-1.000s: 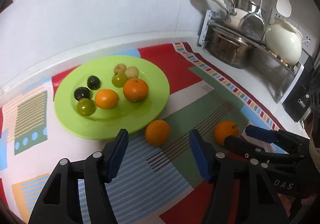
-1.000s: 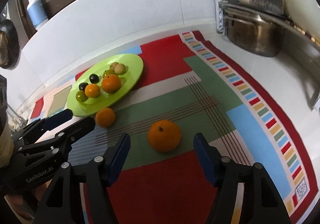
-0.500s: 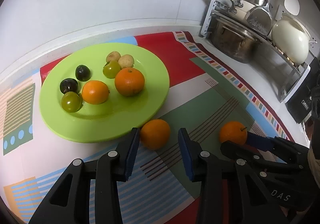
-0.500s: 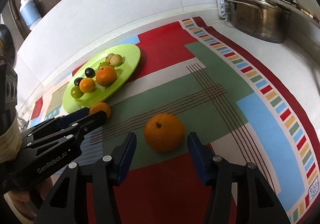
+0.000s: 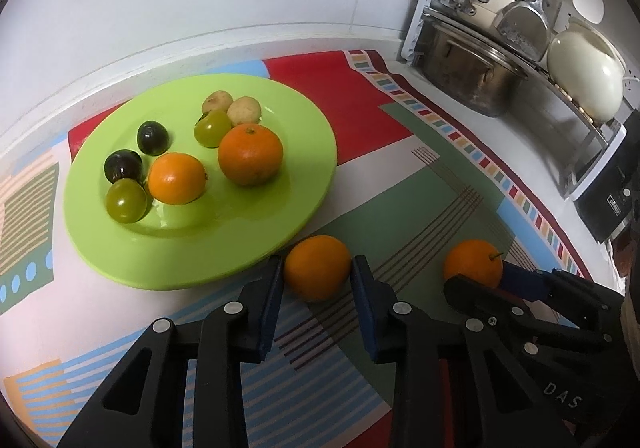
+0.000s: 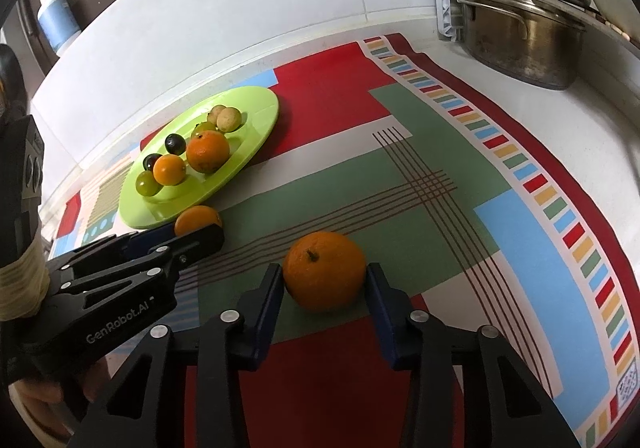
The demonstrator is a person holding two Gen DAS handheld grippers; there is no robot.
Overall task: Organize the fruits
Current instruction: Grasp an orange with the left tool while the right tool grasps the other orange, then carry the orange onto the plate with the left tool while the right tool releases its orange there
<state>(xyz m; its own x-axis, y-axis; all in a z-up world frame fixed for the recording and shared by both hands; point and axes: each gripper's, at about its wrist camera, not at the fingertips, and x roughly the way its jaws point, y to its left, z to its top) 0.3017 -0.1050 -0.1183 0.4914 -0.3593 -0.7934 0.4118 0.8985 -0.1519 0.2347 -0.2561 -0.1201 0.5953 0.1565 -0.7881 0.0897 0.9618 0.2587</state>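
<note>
Since a second ago both tools' jaws have narrowed and are closing, the left tool [image 5: 317, 276] around the small round orange [image 5: 318, 267] beside the lime-green plastic plate [image 5: 240, 248], the right tool [image 6: 325, 280] around the larger stemmed orange [image 6: 325, 270] on the patterned worktop mat [image 6: 400, 152], pads at each peel, so lifting to the plate looks next.

1. The left tool [image 5: 318, 280] is showing black angular arms, blue pads and silver screws.
2. White "GenRobot.AI" lettering is running along its side.
3. The right tool [image 6: 325, 278] is wearing the same black frame, blue pads, and "DAS" lettering.
</note>
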